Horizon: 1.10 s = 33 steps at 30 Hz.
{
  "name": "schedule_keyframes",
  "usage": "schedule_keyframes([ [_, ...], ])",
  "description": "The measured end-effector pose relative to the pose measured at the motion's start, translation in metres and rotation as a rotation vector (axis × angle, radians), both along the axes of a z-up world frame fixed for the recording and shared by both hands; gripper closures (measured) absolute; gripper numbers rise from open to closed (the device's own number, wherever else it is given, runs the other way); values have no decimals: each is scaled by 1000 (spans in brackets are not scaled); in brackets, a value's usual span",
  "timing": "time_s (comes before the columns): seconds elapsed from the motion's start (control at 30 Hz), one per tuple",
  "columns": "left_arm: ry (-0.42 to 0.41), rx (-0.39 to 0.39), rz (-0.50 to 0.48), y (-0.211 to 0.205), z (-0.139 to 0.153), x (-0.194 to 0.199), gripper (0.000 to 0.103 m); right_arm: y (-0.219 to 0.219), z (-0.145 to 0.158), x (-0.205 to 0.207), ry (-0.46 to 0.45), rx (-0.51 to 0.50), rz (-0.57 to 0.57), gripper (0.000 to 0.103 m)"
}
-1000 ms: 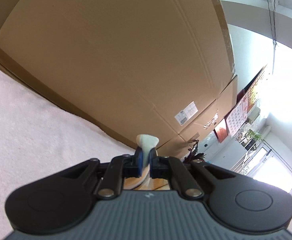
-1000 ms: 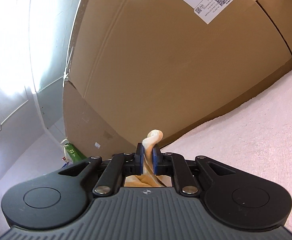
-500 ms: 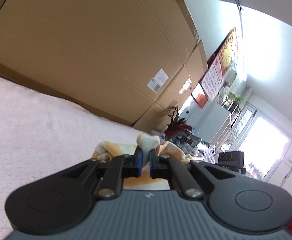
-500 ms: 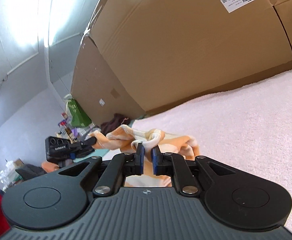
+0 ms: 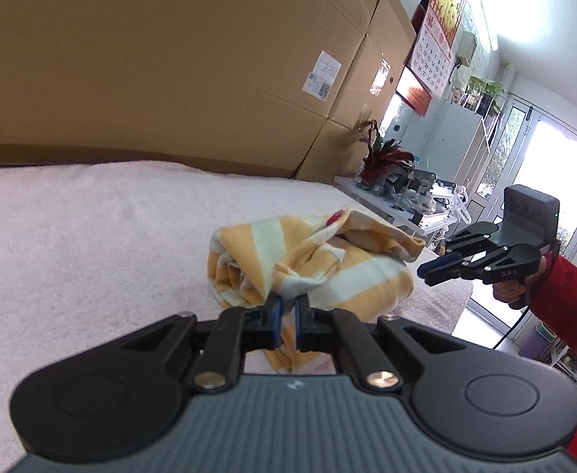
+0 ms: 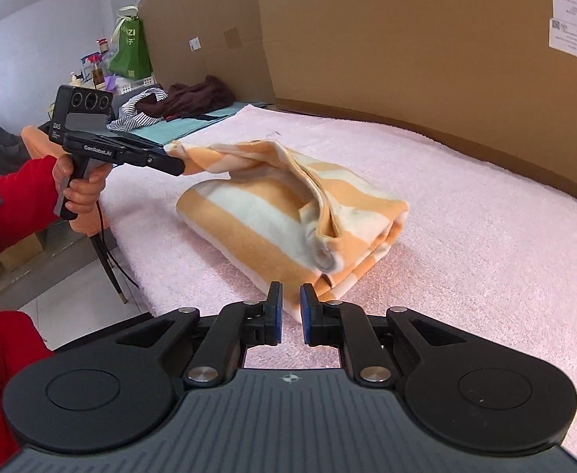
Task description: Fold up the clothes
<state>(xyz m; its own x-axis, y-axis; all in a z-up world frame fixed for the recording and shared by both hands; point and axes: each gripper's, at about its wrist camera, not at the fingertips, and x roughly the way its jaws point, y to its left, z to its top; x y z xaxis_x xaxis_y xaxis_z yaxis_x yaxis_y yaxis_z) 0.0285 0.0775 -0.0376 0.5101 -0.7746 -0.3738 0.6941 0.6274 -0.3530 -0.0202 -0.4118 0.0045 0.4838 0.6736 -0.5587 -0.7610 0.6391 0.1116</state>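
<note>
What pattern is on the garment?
Orange and cream stripes on the garment; clearest in the right wrist view.

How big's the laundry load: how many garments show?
3: orange-striped garment on the pink bedcover; brown garment and black-and-white striped garment heaped beyond it. More may be hidden.

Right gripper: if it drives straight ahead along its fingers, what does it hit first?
The right gripper, fingers open and empty, points at the near edge of the orange-striped garment on the pink towel. Likely that fabric first, though fisheye depth is unclear.

Home storeroom: stacked cardboard boxes [image 5: 162,79], wall calendar [image 5: 432,53], clothes pile [image 6: 178,102].
</note>
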Motion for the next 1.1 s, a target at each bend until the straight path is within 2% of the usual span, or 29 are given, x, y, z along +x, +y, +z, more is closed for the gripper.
schedule_keyframes([
  [0.03,-9,8,-5,-3,0,0,103,0,6,-3,-20,17,0,91],
  [0.1,-29,30,-19,-7,0,-1,103,-6,21,-7,-61,128,4,90],
  [0.13,-32,37,-23,-9,0,-2,103,-8,28,-9,-82,193,5,83],
  [0.17,-29,38,-23,-8,0,-2,103,-9,35,-10,-109,246,-2,76],
  [0.2,-26,38,-21,-7,0,-2,103,-3,37,-10,-149,262,-27,54],
  [0.23,-23,35,-14,-6,0,-1,103,7,36,-7,-184,249,-54,42],
  [0.27,-21,31,-6,-4,0,-1,103,17,35,-5,-214,229,-77,44],
  [0.3,-20,26,2,-1,0,-2,103,30,30,-1,-230,194,-87,50],
  [0.33,-19,21,9,1,0,-2,103,43,24,3,-235,163,-91,56],
  [0.4,-16,13,23,4,0,-3,103,67,11,10,-242,97,-96,62],
  [0.5,-17,6,36,7,0,-4,103,91,-9,13,-322,-41,-108,64],
  [0.57,-17,-3,43,9,0,-4,103,99,-17,15,-369,-97,-119,65],
  [0.6,-16,-9,46,9,-1,-3,103,101,-19,17,-371,-109,-127,72],
  [0.63,-16,-15,49,10,-1,-4,103,103,-20,20,-365,-120,-140,95],
  [0.67,-15,-21,51,11,-1,-4,103,104,-20,21,-363,-127,-149,98],
  [0.8,-22,-61,35,19,2,-18,103,94,-10,-1,-399,-105,-98,99],
  [0.97,-37,-72,4,31,9,-45,103,89,-17,-23,-397,-187,-14,99],
  [1.03,-48,-102,16,35,16,-50,103,91,-23,-24,-399,-197,-10,98],
  [1.1,-71,-165,13,33,27,-50,103,96,-28,-24,-406,-199,-17,98],
])
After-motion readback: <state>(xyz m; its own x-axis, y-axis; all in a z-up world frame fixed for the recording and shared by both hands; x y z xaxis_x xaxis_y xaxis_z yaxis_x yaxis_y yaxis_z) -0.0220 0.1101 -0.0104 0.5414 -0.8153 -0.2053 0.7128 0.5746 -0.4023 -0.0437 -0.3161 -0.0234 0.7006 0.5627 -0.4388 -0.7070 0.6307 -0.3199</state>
